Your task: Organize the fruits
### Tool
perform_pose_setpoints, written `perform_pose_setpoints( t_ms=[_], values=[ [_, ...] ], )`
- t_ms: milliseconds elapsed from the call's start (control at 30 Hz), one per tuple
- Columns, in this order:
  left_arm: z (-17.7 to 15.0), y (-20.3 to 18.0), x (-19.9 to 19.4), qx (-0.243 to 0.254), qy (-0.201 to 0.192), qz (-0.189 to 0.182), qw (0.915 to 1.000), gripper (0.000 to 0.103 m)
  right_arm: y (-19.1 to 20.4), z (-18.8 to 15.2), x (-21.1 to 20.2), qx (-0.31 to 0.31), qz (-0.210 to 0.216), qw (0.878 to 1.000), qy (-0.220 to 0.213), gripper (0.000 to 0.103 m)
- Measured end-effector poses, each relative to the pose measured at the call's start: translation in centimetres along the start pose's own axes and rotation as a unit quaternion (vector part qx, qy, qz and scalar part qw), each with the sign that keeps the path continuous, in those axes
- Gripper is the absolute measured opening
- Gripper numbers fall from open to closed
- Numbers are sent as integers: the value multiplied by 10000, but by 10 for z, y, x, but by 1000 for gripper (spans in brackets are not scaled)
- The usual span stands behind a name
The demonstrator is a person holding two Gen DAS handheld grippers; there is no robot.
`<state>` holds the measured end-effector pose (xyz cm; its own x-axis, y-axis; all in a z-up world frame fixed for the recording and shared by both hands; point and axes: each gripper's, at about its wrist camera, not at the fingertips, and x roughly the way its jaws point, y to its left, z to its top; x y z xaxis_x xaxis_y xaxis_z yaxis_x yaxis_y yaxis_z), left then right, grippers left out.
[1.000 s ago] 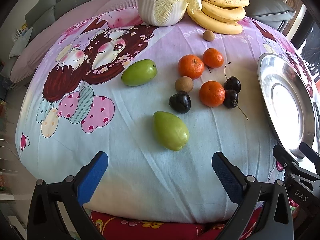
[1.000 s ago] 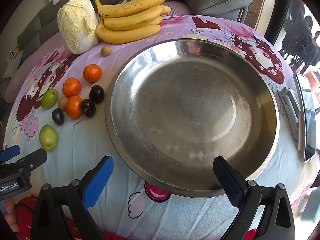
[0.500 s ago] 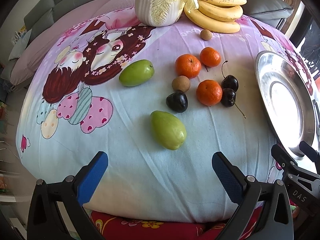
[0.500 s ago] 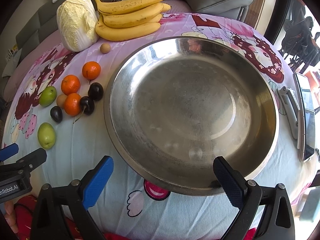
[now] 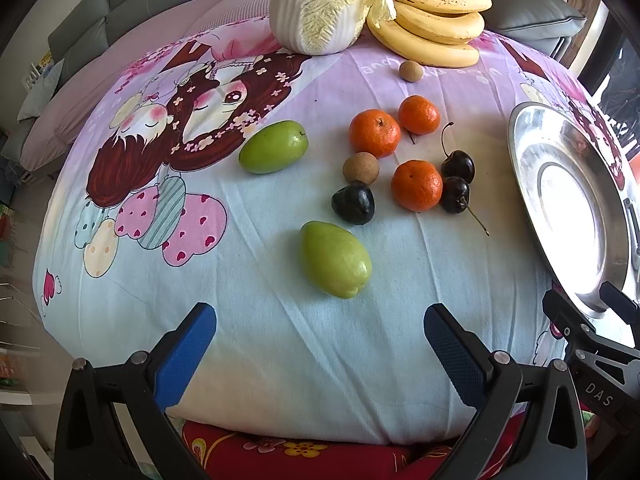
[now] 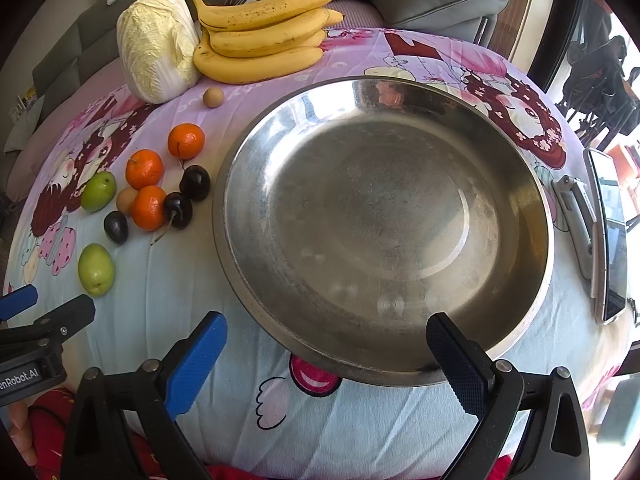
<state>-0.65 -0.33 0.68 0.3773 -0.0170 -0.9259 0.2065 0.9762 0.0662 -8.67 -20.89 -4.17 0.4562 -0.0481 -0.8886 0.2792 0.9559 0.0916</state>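
Observation:
Loose fruit lies on a cartoon-print cloth. A green fruit (image 5: pixel 334 258) sits nearest, just ahead of my open left gripper (image 5: pixel 320 352); a second green fruit (image 5: pixel 274 147) lies farther left. Behind are a dark plum (image 5: pixel 353 203), three tangerines (image 5: pixel 416 185), two cherries (image 5: pixel 457 167) and a brown longan (image 5: pixel 361 168). The steel bowl (image 6: pixel 520 208) holds nothing, and my open right gripper (image 6: pixel 326 356) hovers over its near rim. The same fruits show left of the bowl, such as a green fruit (image 6: pixel 96 269).
A napa cabbage (image 5: pixel 324 4) and a banana bunch (image 5: pixel 432 24) lie at the far side, with a lone longan (image 5: pixel 411 71) in front. A phone (image 6: pixel 610 236) and a grey device (image 6: pixel 576 216) lie right of the bowl. A grey sofa stands behind.
The left wrist view has shifted slightly forward and right, so the fruits sit a little lower-left. The right gripper has crept a bit toward the bowl. Both stay open.

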Motion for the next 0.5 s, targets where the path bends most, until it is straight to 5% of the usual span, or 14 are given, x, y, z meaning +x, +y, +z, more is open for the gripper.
perform_pose_setpoints(
  t_ms=[500],
  values=[
    [2, 11, 1, -241, 258, 8, 9994, 103, 1, 2, -3, -10, 261, 9997, 23, 102]
  ],
)
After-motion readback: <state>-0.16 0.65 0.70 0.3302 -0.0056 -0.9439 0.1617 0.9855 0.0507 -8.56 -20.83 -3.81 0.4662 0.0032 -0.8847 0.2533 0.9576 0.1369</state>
